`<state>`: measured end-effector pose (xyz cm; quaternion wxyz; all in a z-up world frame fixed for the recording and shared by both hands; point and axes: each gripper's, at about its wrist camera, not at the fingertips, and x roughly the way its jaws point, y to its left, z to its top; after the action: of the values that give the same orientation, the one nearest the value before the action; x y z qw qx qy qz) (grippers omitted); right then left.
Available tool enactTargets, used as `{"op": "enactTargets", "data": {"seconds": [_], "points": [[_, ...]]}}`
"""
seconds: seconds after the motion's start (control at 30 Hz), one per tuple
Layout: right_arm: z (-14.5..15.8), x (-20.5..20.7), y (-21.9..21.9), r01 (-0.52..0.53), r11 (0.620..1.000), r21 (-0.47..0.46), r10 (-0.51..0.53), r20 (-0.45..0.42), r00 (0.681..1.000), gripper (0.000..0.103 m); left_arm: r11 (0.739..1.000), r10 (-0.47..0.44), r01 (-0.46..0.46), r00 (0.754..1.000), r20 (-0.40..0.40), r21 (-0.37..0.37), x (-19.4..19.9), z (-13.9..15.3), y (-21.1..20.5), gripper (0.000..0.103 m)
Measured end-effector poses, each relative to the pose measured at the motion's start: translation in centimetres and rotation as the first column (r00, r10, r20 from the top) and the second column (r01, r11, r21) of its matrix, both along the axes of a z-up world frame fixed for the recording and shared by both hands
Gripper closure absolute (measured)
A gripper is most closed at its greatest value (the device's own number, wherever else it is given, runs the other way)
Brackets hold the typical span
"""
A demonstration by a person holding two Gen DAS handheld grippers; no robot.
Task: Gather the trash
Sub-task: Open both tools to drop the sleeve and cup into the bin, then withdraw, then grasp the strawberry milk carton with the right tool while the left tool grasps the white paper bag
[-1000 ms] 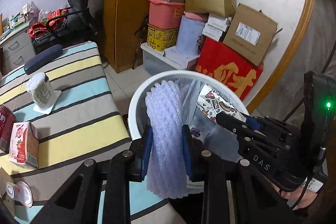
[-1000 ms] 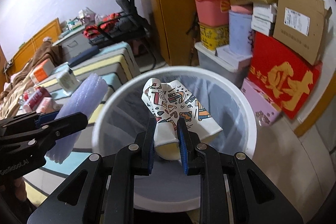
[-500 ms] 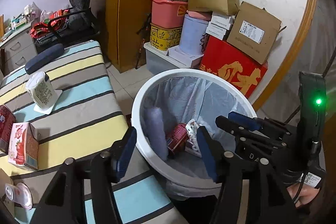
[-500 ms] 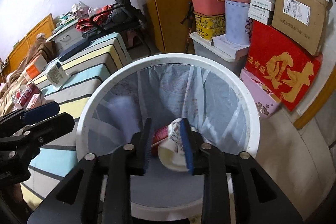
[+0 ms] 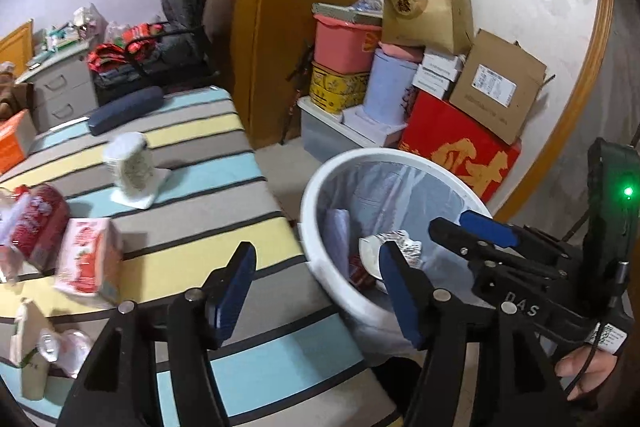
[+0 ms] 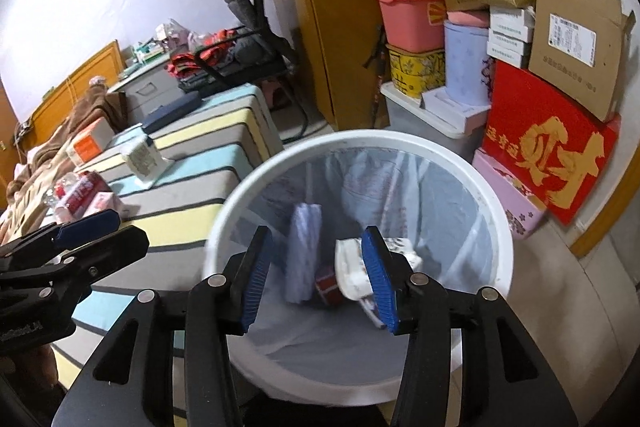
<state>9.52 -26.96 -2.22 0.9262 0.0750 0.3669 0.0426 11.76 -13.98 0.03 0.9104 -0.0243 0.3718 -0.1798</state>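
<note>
Trash [image 6: 304,251] in bin [image 6: 496,227], below r. gripper [image 6: 318,275]

You see a white bin [image 6: 496,227] with a pale blue liner [image 6: 400,187]; left, the bed [image 5: 192,227] is striped yellow, grey and light blue.

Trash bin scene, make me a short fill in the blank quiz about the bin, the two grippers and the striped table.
1. The foam sleeve and patterned paper cup lie inside the white ____.
2. Both the left gripper and right gripper have jaws standing ____, with nothing held.
3. The pink juice carton lies on the ____ tablecloth.

Answers: trash bin; open; striped
</note>
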Motion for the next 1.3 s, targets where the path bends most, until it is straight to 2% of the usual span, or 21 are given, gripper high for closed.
{"op": "enactTargets", "data": {"seconds": [0.27, 0.37, 0.6, 0.9, 1.1, 1.2, 1.3], "points": [[1.1, -0.7, 3.0, -0.045, 0.999, 0.025, 0.044, 0.053, 0.998, 0.054, 0.996, 0.086, -0.085, 0.996, 0.038, -0.012, -2.1, 0.8, 4.7, 0.034], [1.3, -0.8, 4.6, -0.070, 0.997, 0.039, 0.068, 0.068, 0.995, 0.049, 0.991, 0.136, -0.136, 0.989, 0.054, -0.008, -3.1, 0.9, 7.0, 0.034], [0.8, -0.2, 8.8, -0.150, 0.988, 0.044, 0.147, 0.065, 0.987, 0.047, 0.963, 0.269, -0.269, 0.961, 0.065, -0.004, -5.0, 0.7, 13.1, 0.033], [0.5, 0.3, 13.3, -0.222, 0.973, 0.063, 0.219, 0.049, 0.975, 0.046, 0.929, 0.370, -0.370, 0.928, 0.037, -0.010, -6.8, -0.7, 19.2, 0.032], [0.2, 1.2, 16.3, -0.265, 0.962, 0.057, 0.264, 0.035, 0.964, 0.046, 0.922, 0.388, -0.387, 0.922, 0.007, -0.011, -7.5, -1.9, 22.1, 0.029], [0.0, 1.7, 17.5, -0.271, 0.961, 0.051, 0.270, 0.026, 0.963, 0.046, 0.931, 0.363, -0.364, 0.931, -0.035, -0.024, -7.3, -2.9, 23.1, 0.027], [-0.2, 2.3, 18.6, -0.281, 0.957, 0.064, 0.281, 0.015, 0.960, 0.043, 0.929, 0.367, -0.369, 0.929, -0.047, -0.034, -7.3, -3.4, 23.8, 0.027]]}}
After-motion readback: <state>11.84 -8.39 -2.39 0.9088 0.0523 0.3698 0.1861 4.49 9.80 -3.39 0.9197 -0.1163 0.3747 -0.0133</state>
